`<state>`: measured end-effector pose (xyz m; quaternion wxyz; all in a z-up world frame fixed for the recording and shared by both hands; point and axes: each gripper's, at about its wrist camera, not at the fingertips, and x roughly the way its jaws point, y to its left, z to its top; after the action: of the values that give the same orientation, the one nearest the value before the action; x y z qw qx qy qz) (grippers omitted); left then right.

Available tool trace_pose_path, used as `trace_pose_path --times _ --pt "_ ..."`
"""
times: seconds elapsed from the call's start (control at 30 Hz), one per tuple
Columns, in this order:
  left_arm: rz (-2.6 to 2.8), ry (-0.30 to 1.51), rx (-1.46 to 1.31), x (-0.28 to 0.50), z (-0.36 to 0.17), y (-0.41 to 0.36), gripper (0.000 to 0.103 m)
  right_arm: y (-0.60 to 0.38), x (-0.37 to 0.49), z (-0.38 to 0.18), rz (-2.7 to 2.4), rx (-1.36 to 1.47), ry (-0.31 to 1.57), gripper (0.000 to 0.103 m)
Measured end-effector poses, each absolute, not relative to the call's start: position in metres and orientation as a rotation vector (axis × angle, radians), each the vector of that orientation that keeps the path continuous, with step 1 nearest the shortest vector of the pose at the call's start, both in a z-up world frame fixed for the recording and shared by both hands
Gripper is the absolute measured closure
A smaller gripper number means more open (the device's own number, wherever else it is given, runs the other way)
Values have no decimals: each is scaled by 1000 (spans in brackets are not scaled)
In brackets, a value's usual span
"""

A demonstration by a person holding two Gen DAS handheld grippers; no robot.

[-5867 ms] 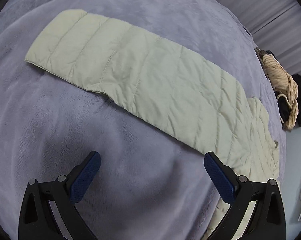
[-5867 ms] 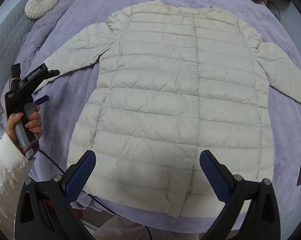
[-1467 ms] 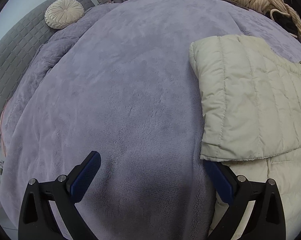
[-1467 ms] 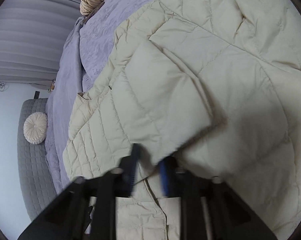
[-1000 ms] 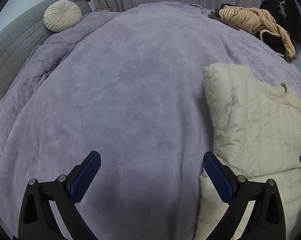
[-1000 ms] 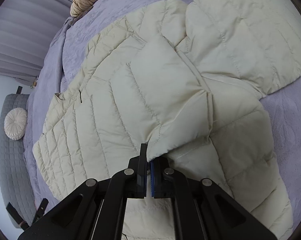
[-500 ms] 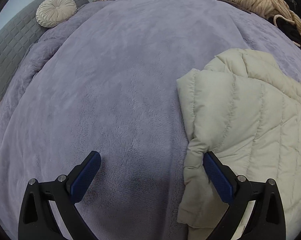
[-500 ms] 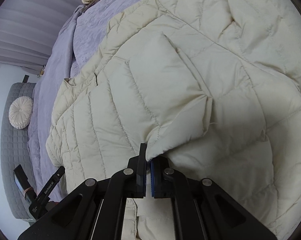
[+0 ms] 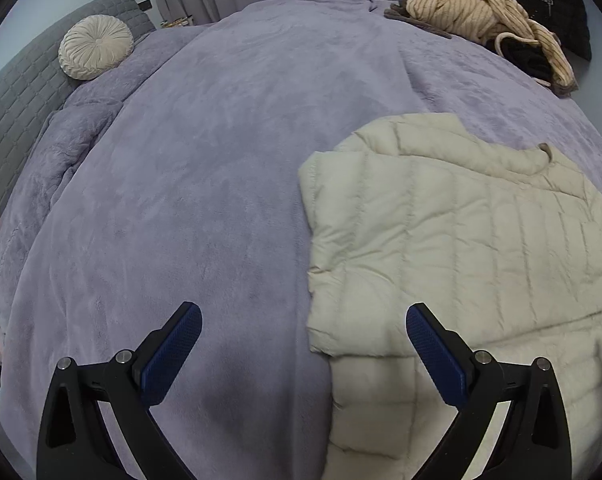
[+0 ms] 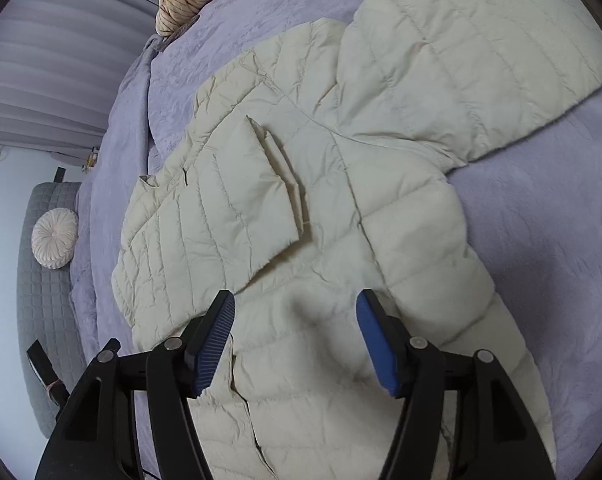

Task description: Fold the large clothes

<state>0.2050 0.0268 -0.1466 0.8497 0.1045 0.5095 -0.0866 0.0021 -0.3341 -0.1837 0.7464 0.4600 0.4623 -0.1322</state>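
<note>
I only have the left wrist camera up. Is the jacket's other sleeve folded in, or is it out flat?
Observer: Out flat. In the right wrist view the other sleeve lies spread sideways, its end on the blanket.
Operator: Is the right gripper holding anything?
Observer: No. The right gripper is open above the jacket, with nothing between its fingers.
Operator: Where does the folded sleeve end?
Observer: The folded sleeve lies across the chest, and its cuff edge stops just ahead of that gripper.
</note>
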Motion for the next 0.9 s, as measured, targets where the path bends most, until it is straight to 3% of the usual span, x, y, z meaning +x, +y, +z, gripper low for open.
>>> trace_pose_path --times 0.23,0.4,0.9 --pt "-254 1131 167 159 -146 -17 1 -349 -41 -179 -295 1030 1000 22" --pt "-305 1119 194 138 -148 -56 1 -369 -62 -179 -315 1056 975 0" --pt "-389 1120 343 154 -185 -205 1 -407 -93 -184 -293 1072 989 0"
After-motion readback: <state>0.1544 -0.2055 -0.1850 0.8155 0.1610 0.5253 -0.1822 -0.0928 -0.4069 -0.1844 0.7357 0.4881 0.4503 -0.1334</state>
